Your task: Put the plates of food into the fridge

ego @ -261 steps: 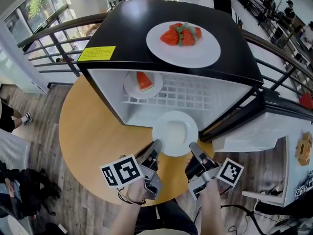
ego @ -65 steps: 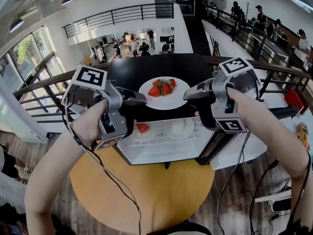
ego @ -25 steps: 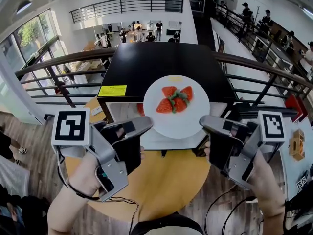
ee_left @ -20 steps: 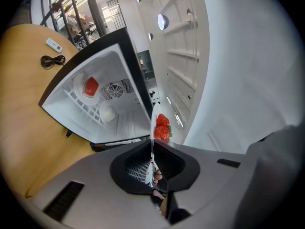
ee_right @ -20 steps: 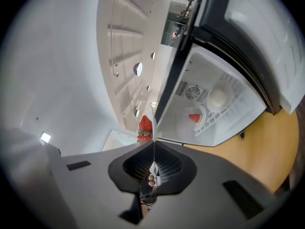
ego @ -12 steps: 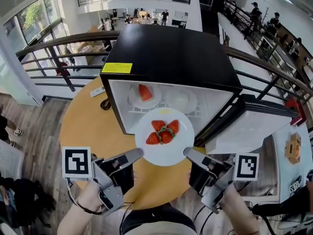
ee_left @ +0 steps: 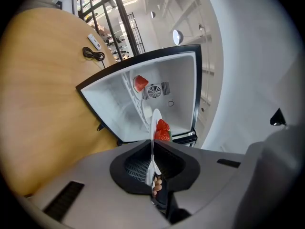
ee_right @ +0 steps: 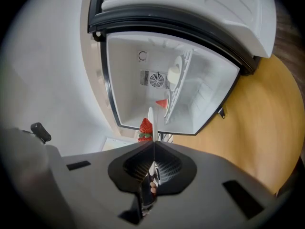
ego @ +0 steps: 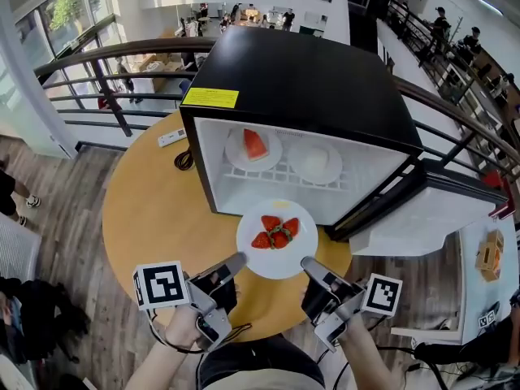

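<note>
Lowered since earlier frames: both grippers and plate with strawberries, now at open fridge front, over table.
- Left gripper: jaws almost together, pinching plate's left rim.
- Right gripper: same narrow clamp on right rim.
- Plate carried between the two, just outside fridge opening, not yet in.
- Wire shelf inside: watermelon plate, second white plate.
- Fridge black, door open to right, on round wooden table.
- Yellow label on top, print illegible.
- Plank floor, railing behind.
</note>
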`<action>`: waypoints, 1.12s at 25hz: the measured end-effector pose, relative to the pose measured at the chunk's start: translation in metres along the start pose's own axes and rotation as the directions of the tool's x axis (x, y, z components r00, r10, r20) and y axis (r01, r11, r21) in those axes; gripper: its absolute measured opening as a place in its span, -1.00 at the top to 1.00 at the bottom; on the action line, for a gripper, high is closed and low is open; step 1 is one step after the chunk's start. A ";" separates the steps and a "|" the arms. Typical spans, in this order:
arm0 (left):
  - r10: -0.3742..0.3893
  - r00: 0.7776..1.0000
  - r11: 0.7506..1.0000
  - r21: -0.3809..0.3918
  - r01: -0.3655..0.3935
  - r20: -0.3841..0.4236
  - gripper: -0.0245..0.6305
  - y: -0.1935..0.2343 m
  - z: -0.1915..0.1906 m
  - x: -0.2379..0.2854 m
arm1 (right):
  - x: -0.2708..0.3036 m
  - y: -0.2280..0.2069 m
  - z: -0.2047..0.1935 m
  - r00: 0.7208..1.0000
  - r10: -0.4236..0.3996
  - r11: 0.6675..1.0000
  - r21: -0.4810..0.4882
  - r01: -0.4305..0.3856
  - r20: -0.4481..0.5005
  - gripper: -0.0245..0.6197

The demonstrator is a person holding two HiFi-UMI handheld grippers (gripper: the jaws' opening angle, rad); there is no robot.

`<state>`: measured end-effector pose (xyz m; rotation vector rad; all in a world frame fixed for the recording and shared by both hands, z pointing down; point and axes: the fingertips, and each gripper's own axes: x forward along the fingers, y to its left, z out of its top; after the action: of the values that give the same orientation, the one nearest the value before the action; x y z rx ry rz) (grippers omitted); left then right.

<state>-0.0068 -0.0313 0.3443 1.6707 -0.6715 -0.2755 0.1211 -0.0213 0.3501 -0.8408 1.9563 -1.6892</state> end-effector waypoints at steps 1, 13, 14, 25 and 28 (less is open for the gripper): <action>0.010 1.000 1.000 0.004 -0.010 0.008 0.86 0.007 -0.001 0.004 | 0.000 -0.008 0.002 1.000 -0.004 1.000 0.003 0.004 0.003 0.87; 0.111 0.991 0.991 -0.086 -0.105 0.076 0.86 0.104 -0.013 0.050 | 0.008 -0.115 0.014 0.996 -0.068 0.995 0.080 0.063 0.065 0.87; 0.115 0.990 0.990 -0.088 -0.108 0.076 0.86 0.109 -0.012 0.055 | 0.009 -0.120 0.016 0.995 -0.072 0.995 0.080 0.067 0.068 0.87; 0.162 0.981 0.983 -0.101 -0.151 0.109 0.86 0.153 0.012 0.096 | 0.035 -0.164 0.047 0.991 -0.081 0.995 0.065 0.074 0.108 0.87; 0.163 0.979 0.982 -0.119 -0.149 0.122 0.86 0.160 0.021 0.107 | 0.040 -0.176 0.053 0.986 -0.085 0.991 0.118 0.068 0.142 0.87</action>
<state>0.0239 -0.1220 0.5126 1.4954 -0.8671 -0.3059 0.1570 -0.1012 0.5168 -0.9794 1.7351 -1.7117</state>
